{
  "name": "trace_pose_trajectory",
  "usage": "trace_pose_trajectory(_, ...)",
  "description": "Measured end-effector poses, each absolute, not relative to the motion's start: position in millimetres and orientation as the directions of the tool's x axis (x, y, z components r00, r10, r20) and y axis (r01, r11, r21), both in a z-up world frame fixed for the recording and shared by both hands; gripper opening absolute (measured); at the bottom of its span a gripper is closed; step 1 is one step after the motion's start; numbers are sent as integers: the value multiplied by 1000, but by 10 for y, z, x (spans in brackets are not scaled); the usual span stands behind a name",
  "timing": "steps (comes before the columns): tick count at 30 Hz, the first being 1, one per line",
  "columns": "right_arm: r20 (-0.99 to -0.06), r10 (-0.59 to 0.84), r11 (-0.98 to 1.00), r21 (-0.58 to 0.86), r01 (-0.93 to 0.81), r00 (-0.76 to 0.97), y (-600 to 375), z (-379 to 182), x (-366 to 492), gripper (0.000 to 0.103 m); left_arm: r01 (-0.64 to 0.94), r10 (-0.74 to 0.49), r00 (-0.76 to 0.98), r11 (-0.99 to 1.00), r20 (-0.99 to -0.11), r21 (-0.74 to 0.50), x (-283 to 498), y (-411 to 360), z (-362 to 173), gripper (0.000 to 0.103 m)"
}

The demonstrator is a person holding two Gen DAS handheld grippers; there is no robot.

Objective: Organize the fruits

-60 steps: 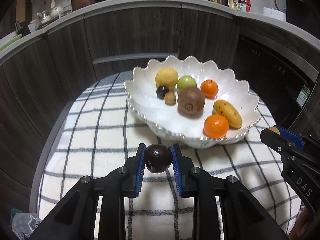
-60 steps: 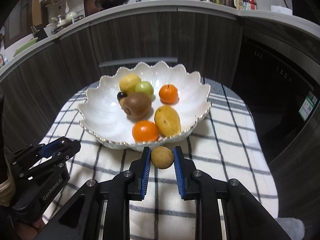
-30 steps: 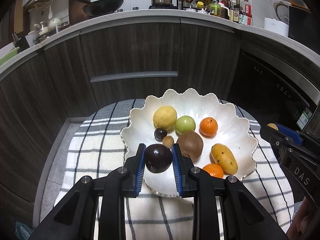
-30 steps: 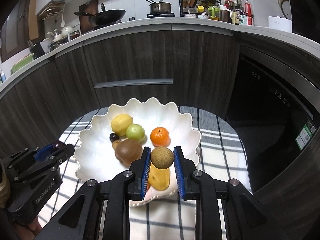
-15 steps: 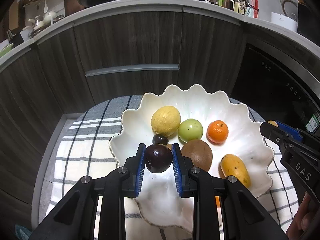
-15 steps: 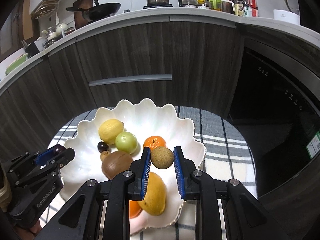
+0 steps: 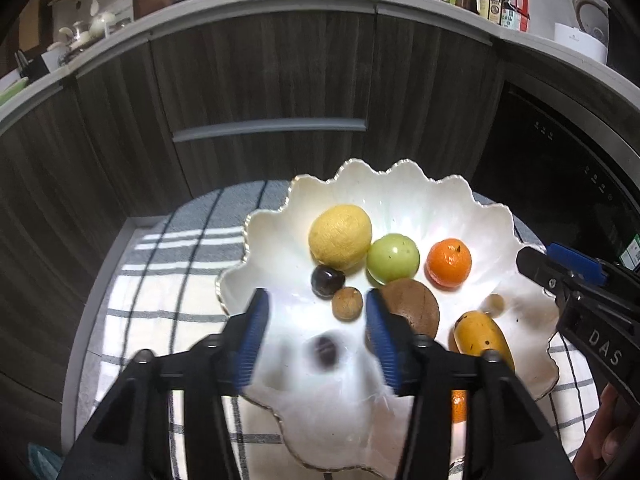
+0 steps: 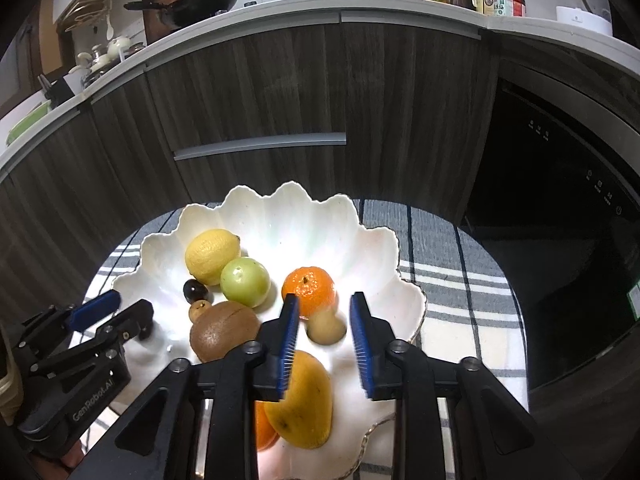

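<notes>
The white scalloped ceramic bowl (image 7: pixel 400 196) fills the lower middle of both views, on the checked cloth over the desk (image 7: pixel 160 304). It holds one yellow lemon (image 7: pixel 340 242), one green round fruit (image 7: pixel 393 258), one brown kiwi (image 7: pixel 416 310), one yellow mango (image 8: pixel 306 400) and two oranges (image 8: pixel 309 290). The left tool (image 7: pixel 316 332) has just been opening, pads clear of the blurred dark plum (image 7: pixel 324 352) between them. The right tool (image 8: pixel 325 340) has just been opening too, the small tan fruit (image 8: pixel 326 330) loose between its pads
</notes>
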State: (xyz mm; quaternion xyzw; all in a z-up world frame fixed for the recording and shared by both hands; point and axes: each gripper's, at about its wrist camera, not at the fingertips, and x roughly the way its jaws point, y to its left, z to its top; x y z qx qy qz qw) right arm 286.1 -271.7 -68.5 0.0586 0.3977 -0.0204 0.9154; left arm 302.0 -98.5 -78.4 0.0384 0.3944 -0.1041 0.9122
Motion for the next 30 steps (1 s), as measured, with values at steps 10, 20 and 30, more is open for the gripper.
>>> trace_pose_trajectory(10,-702,-37,991,65,116,711,-2684,-472,2710,76,188,-129,713,982,-689,10,2856,-882,-526,76)
trace_pose_trajectory(20,-664,-66,989,55,138,745,-2647,-182,2342,79,174,-117,759,984,-640,26,2496,-753,-196,84)
trace_pose_trajectory(30,-610,-72,989,58,136,789,-2572,117,1834,80,169,-122,788,985,-604,21,1967,-633,50,85)
